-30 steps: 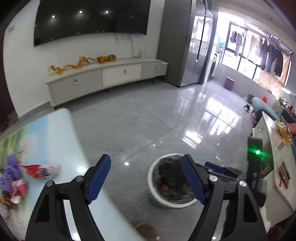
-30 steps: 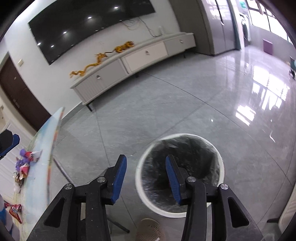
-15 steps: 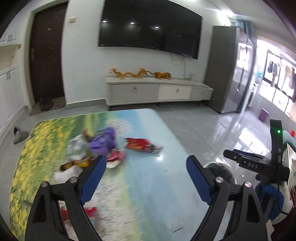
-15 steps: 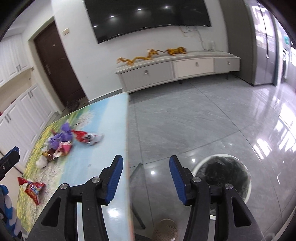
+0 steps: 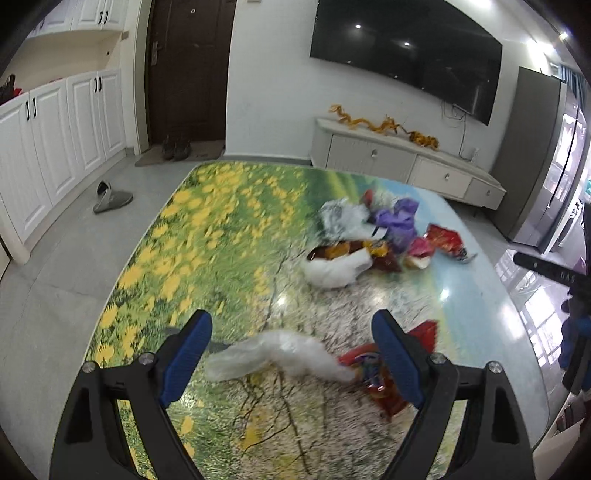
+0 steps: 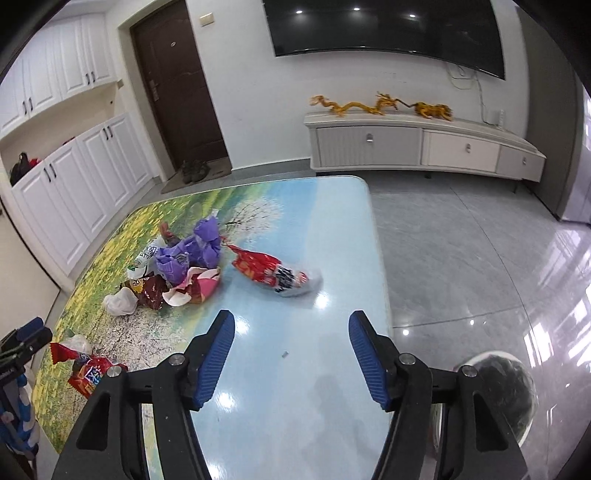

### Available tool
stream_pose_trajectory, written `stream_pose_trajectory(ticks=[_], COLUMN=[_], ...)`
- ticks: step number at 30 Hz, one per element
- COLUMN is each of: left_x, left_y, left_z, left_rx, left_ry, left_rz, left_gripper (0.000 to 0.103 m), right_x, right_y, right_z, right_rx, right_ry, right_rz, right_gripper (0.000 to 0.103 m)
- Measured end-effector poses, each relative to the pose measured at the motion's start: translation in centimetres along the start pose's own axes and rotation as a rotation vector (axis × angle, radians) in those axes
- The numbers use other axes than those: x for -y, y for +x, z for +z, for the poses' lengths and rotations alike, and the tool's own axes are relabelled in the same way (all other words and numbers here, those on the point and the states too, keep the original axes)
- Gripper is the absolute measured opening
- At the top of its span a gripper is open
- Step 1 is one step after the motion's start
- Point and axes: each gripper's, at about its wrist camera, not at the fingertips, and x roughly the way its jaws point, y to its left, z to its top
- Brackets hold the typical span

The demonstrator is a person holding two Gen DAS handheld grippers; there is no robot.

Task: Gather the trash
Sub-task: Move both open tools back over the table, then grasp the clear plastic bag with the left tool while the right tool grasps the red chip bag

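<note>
My left gripper (image 5: 291, 332) is open and empty above the table (image 5: 207, 236), just over a clear plastic bag (image 5: 273, 354) and a red snack wrapper (image 5: 384, 373). A pile of wrappers (image 5: 373, 236), purple, white and red, lies farther back. My right gripper (image 6: 291, 332) is open and empty over the table's blue part (image 6: 295, 398). In the right wrist view the pile (image 6: 177, 269) is ahead left and a red-and-white snack bag (image 6: 273, 275) lies ahead. The white trash bin (image 6: 506, 391) with a black liner stands on the floor at the lower right.
A white TV cabinet (image 6: 421, 147) with gold dragons stands under a wall TV (image 6: 384, 29). White cupboards (image 5: 48, 133) and a dark door (image 5: 188, 74) are on the left. A slipper (image 5: 110, 197) lies on the floor.
Both grippers swung from over the bin and floor to the left, over the table and the trash. The right gripper's jaws have opened wider.
</note>
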Motion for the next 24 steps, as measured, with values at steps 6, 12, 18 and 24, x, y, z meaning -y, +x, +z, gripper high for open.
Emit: stream_pose_trajectory(ticks=[6,12,18,24], left_x=[-1.3,-2.3,-2.7,-3.3], left_y=[2.3,3.1,3.6,2.6], left_z=[-2.4,-2.7,-2.0,-0.6], left_rx=[-0.075,-0.088,-0.087,-0.039], left_ry=[-0.025,-0.049,-0.059,-0.076], left_rz=[0.018,0.020,0.011,-0.013], left_gripper=[0.088,0.088,0.088,0.088], right_x=[-2.1,-3.4,-3.8,-3.6], right_y=[3.5,7.1,9.7,11.4], right_z=[1.8,3.2,3.9,4.6], right_rx=[-0.028,-0.060,-0.079,-0.089], right_ry=[-0.080,-0.139,-0.179,-0.203], right_rz=[0.019,0.032,0.042,0.052], right_gripper=[0.065,0.067,0.067,0.069])
